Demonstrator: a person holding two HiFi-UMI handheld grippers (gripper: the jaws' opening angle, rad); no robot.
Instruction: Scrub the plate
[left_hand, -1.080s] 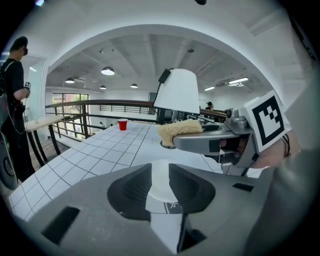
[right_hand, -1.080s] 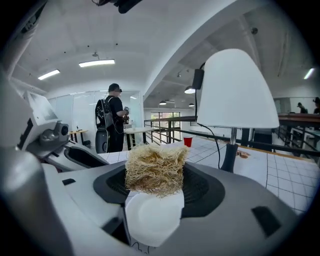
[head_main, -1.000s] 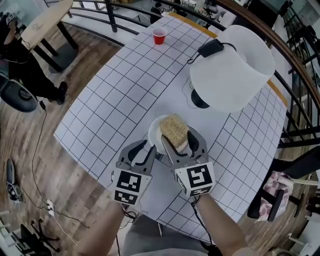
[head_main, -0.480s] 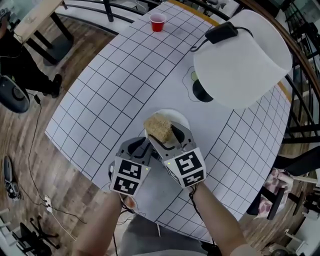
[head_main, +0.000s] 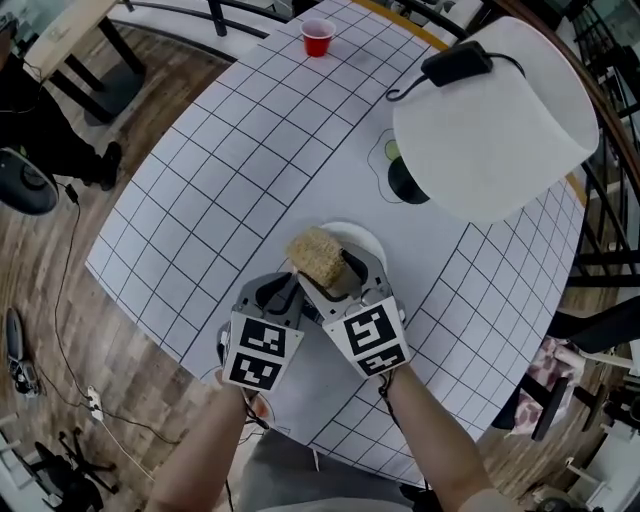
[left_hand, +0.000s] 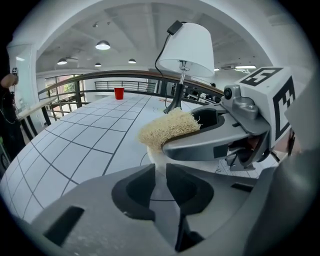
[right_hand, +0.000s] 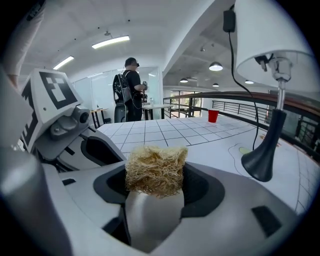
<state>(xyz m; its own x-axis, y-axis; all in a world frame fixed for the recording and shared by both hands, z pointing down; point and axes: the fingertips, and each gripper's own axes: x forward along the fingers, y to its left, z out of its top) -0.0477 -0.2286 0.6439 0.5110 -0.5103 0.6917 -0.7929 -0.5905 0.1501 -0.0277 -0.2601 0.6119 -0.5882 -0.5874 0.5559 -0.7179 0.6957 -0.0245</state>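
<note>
No legible txt, labels or nos. anywhere.

Scouring pad (head_main: 318, 257) in the right gripper (head_main: 336, 275), a second ago over the middle of the plate (head_main: 366, 239), now over its lower-left edge, leaving the upper-right rim bare. Right gripper drawn closer beside the left gripper (head_main: 280, 292). Red cup (head_main: 318, 38) nearer the top edge of the frame.

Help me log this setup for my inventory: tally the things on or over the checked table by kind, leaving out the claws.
plate: 1
scrub sponge: 1
red cup: 1
lamp: 1
Total: 4
</note>
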